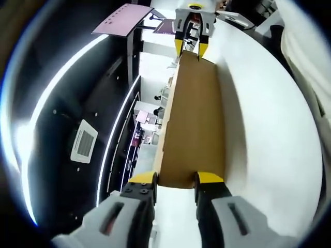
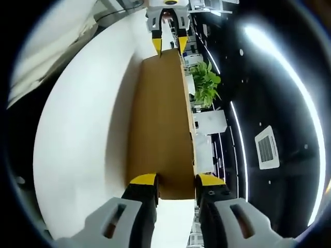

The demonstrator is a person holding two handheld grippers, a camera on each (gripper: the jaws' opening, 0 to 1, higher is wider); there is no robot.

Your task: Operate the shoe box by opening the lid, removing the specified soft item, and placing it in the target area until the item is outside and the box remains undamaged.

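Across the white table [image 1: 269, 129] runs a long brown cardboard panel, the lid [image 1: 194, 124] of the shoe box, seen nearly edge-on from both ends. Both views are rolled hard, so the dark ceiling with its light strips [image 1: 111, 155] and a square vent [image 1: 83, 142] fills one side of each picture, the table the other.

Seen from the left gripper view, the lid stretches from the left gripper [image 1: 176, 182] at the bottom up to the right gripper [image 1: 190, 47] at the top. The left gripper's yellow-tipped fingers [image 1: 209, 178] are spread to either side of the lid's near edge; whether they press on the cardboard I cannot tell. The right gripper's tips sit at the far end of the lid (touching or just beside it, too small to judge).

Seen from the right gripper view, the same lid [image 2: 160, 124] runs from the right gripper [image 2: 176, 182] up to the left gripper [image 2: 169, 45], again with fingers [image 2: 143, 180] parted astride the near edge. A green plant [image 2: 206, 82] stands beyond the lid's far side.

A pink board [image 1: 124, 20] shows near the top of the left gripper view.
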